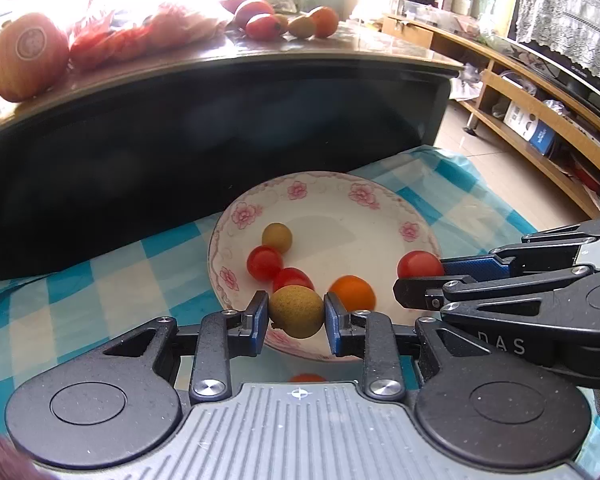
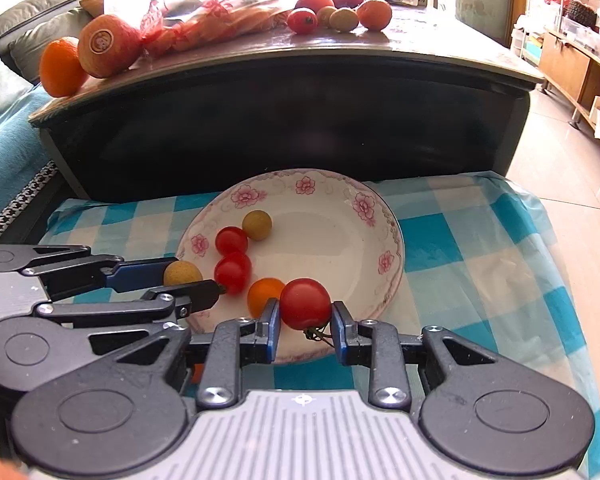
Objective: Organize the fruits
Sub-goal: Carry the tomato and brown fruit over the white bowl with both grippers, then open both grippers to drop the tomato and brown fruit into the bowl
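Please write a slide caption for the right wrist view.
Right tool holds a tomato over the plate.

The letters "DAS" stand in pale print on the black body of the right gripper (image 1: 420, 280), seen from the left wrist camera. A round sticker on the large orange (image 2: 109, 45) on the desk (image 2: 340, 50) carries a mark too blurred to read.

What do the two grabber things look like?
Both the left gripper and the right gripper are black and bumpy-textured, with blue pads lining the jaws, shiny silver screws, big round black discs at the base and a ribbed grey plate between them. The right one has white letters "DAS" on its side.
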{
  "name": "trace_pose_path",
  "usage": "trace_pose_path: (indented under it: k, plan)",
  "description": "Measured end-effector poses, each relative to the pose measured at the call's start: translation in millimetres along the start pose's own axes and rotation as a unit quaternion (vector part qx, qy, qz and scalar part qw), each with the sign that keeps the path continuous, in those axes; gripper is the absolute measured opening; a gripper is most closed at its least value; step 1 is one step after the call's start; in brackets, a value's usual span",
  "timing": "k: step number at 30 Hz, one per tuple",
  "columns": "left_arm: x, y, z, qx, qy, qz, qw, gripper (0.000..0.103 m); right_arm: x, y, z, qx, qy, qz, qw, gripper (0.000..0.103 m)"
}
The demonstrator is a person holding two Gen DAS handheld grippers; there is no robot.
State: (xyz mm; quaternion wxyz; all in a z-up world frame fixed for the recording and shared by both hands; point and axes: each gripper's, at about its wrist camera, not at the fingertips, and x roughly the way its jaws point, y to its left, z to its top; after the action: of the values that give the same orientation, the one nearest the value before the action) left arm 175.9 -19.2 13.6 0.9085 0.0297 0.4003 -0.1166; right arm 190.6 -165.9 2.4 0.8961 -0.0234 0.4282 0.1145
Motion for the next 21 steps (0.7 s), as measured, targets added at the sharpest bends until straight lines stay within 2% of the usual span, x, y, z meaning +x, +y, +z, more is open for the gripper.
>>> trace_pose_path:
  k: [11, 21]
  plan:
    - [18, 9, 5, -0.015, 0.012, 0.005, 0.9998, 0.036, 23, -7, 7, -0.001, 0.004, 0.009, 1.0, 0.032]
    - [19, 9, 7, -0.017, 0.006, 0.005, 0.9998, 0.037, 28, -14, 11, 0.013, -0.004, 0.014, 1.0, 0.033]
